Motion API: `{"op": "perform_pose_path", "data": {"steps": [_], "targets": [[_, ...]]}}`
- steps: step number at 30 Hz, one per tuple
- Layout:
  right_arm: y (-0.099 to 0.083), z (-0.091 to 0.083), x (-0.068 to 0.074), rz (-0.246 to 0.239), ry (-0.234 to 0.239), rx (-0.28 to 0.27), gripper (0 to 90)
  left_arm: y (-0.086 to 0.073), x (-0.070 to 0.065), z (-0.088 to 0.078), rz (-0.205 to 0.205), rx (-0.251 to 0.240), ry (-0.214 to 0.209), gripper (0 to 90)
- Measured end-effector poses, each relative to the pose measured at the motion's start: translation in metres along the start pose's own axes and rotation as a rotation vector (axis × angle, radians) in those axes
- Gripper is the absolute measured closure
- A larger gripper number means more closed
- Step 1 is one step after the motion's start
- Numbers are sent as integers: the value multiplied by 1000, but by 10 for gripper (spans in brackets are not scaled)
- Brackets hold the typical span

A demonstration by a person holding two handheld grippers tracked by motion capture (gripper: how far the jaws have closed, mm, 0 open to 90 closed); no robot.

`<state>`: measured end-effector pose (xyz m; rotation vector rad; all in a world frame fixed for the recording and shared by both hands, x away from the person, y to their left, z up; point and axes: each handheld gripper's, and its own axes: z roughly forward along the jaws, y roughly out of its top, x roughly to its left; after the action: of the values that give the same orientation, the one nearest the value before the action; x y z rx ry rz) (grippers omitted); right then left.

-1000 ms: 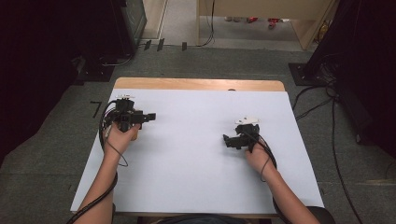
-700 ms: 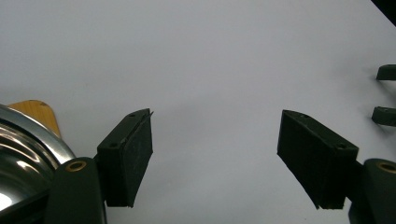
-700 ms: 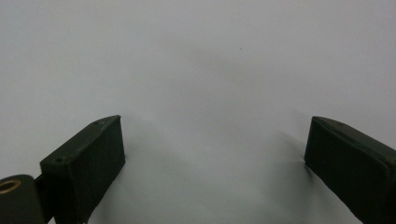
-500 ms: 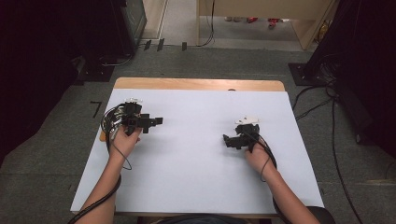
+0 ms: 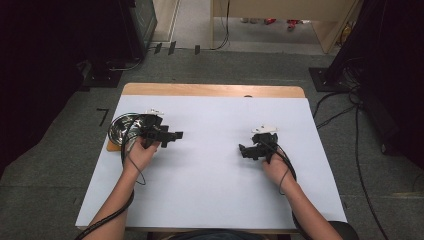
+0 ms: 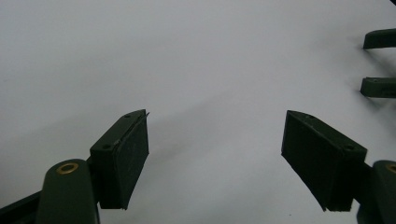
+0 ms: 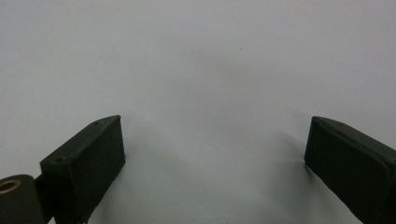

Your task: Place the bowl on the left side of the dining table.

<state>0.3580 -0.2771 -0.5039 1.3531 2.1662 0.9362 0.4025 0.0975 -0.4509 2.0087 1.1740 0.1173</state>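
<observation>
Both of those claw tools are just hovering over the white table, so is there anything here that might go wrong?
Perhaps. The left gripper sits right beside a shiny metal bowl at the table's left edge; a backward nudge might push it off. Its cable loops around the wrist and could snag. The right gripper, jaws open, faces the left one, so they might bump.

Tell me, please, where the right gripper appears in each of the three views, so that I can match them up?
High view: the right gripper is right of centre over the white sheet, jaws pointing left.
Left gripper view: its two jaw tips poke in at the upper right edge.
Right gripper view: its own jaws rise from the bottom corners, wide apart.
Shared landmark: the white sheet, which lies behind it in every view.
</observation>
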Motion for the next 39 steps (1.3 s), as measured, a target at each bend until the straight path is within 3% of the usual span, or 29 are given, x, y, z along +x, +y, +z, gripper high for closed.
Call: {"op": "perform_pose_path", "data": {"steps": [5,14,25,30,39], "targets": [[0,0,0,-4,-1,0,47,-3,-5,5,46,1,-16,231],[0,0,0,-4,-1,-1,47,-7,-13,15,73,25,-46,226],[0,0,0,-4,0,-1,47,-10,-25,27,136,48,-33,223],[0,0,0,-3,-1,0,47,-11,-26,28,137,60,-55,217],[0,0,0,-4,0,-1,47,-15,-36,35,195,70,-59,216]]}}
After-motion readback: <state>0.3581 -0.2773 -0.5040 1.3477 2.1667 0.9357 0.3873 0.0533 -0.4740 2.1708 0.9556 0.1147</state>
